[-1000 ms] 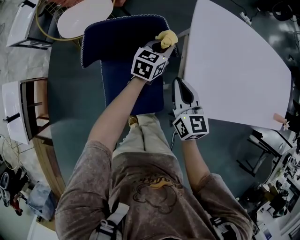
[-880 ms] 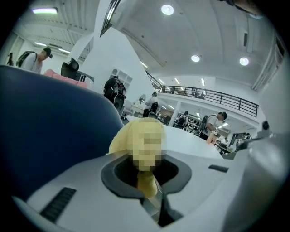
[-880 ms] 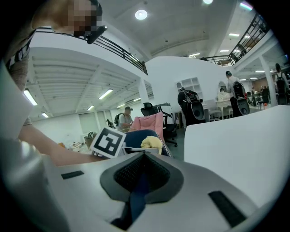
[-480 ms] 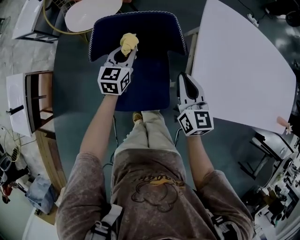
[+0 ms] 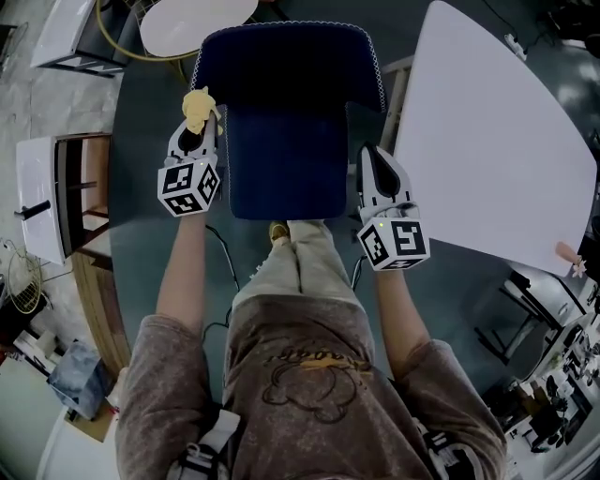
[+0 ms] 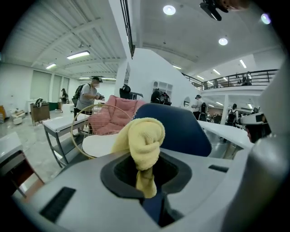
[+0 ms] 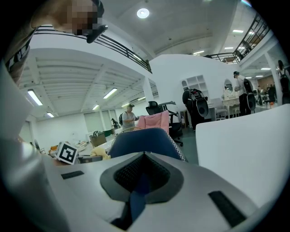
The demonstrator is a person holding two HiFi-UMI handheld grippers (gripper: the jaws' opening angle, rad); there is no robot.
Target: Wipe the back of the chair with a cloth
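The navy chair [image 5: 286, 159] stands in front of me, its back [image 5: 286, 52] at the far side with white stitching along the rim. My left gripper [image 5: 198, 120] is shut on a bunched yellow cloth [image 5: 197, 105] and sits at the chair's left edge, just off the back's left corner. In the left gripper view the cloth [image 6: 144, 142] sticks up between the jaws, with the chair back [image 6: 183, 131] behind it. My right gripper [image 5: 371, 152] is shut on nothing beside the seat's right edge. The right gripper view looks at the chair back [image 7: 145, 136].
A large white table [image 5: 487, 141] lies close on the right. A white round seat with a wire frame [image 5: 187, 19] is beyond the chair. A wooden cabinet [image 5: 66, 197] stands at the left. My legs [image 5: 295, 267] are just in front of the seat. People stand in the distance.
My left gripper has carried the cloth leftward along the chair back, from its right corner to its left edge. The right gripper has hardly moved.
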